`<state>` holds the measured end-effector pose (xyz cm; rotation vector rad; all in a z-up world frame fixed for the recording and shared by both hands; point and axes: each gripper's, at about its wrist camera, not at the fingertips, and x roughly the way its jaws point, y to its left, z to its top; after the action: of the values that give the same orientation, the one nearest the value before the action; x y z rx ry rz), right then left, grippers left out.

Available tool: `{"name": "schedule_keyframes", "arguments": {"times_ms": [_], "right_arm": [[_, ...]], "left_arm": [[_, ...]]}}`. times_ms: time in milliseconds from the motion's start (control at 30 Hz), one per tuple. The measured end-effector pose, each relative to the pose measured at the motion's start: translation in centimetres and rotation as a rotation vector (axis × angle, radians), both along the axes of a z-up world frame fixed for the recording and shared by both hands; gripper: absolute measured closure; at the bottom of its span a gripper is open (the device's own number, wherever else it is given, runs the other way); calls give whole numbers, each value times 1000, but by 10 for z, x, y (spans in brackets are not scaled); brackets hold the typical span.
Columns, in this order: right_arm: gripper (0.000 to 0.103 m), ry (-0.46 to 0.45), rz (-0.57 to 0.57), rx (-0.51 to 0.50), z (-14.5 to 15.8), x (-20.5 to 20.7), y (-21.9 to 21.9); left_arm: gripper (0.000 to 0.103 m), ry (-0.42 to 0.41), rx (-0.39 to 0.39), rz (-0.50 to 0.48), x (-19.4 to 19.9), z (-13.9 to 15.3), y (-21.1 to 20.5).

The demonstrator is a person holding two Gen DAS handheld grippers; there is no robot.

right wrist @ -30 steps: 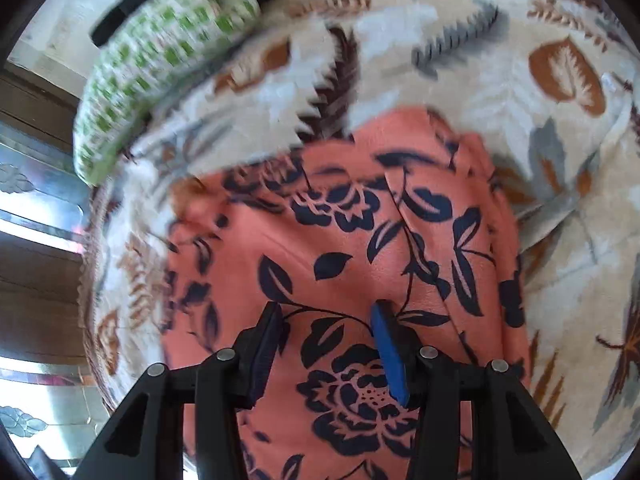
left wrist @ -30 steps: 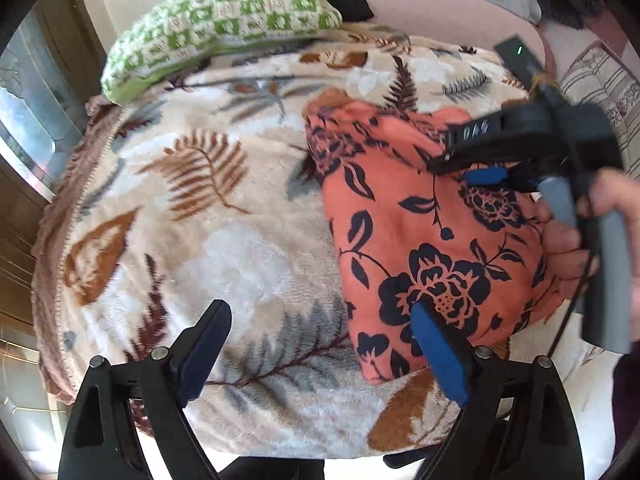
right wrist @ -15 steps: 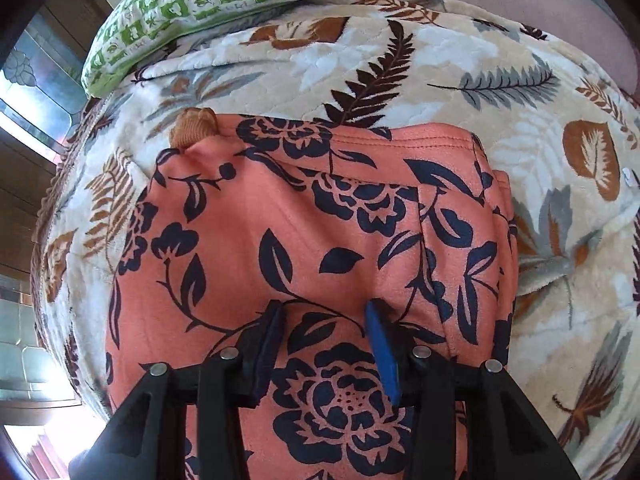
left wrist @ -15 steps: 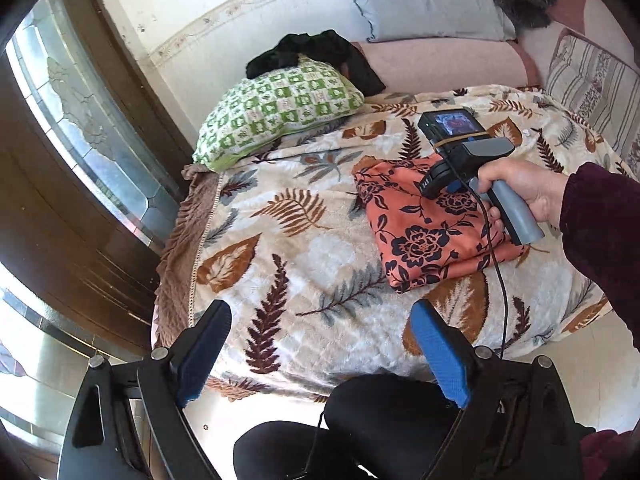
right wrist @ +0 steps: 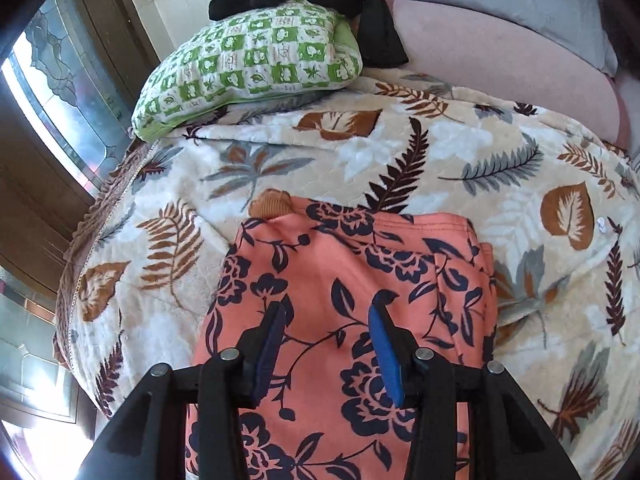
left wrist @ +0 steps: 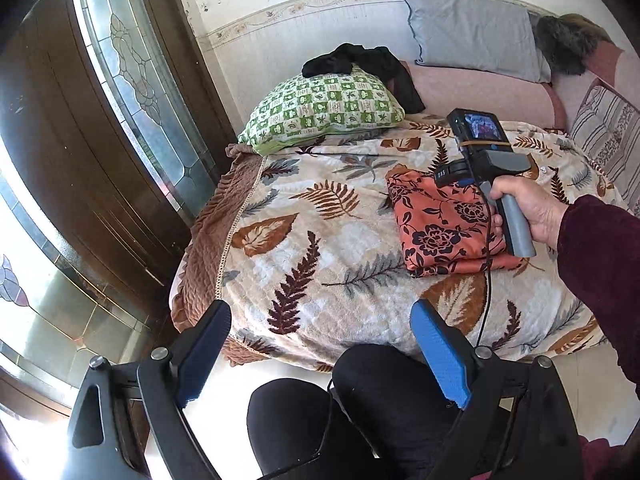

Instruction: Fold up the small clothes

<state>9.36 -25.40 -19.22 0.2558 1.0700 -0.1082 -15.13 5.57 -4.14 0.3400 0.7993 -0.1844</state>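
Observation:
A folded orange garment with dark flowers (left wrist: 440, 228) lies on the leaf-print blanket (left wrist: 320, 248), toward its right side. My left gripper (left wrist: 320, 320) hangs open and wide, well back from the bed and above the person's black-clad knees, with nothing between its fingers. A hand holds the grey handle (left wrist: 516, 224) of the right tool over the garment. In the right wrist view my right gripper (right wrist: 328, 312) hovers just above the garment (right wrist: 352, 264), its jaws partly apart and not pinching cloth. A small tan piece (right wrist: 272, 204) sticks out at the garment's far left corner.
A green checked pillow (left wrist: 324, 112) lies at the bed's far left with a black garment (left wrist: 360, 60) draped on it. A grey cushion (left wrist: 472, 40) and a pink bolster (right wrist: 500, 64) line the back wall. A wooden door with leaded glass (left wrist: 120, 128) stands to the left.
My left gripper has drawn back and up from the bed, so the whole bed now shows. The right gripper has lifted a little and rolled above the folded garment, which stayed put.

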Motion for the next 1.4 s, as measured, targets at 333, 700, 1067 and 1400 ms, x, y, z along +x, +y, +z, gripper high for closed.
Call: {"name": "schedule_keyframes", "arguments": {"times_ms": [333, 700, 1067, 1400], "right_arm": [[55, 107, -2, -17, -59, -17, 9], [55, -61, -105, 29, -6, -37, -26], [51, 99, -72, -103, -54, -27, -19], [37, -162, -184, 49, 3, -43, -71]], "left_arm": [[12, 39, -26, 87, -4, -5, 10], [12, 64, -39, 62, 2, -19, 9], [12, 101, -36, 58, 29, -43, 15], [12, 137, -67, -40, 72, -66, -28]]}}
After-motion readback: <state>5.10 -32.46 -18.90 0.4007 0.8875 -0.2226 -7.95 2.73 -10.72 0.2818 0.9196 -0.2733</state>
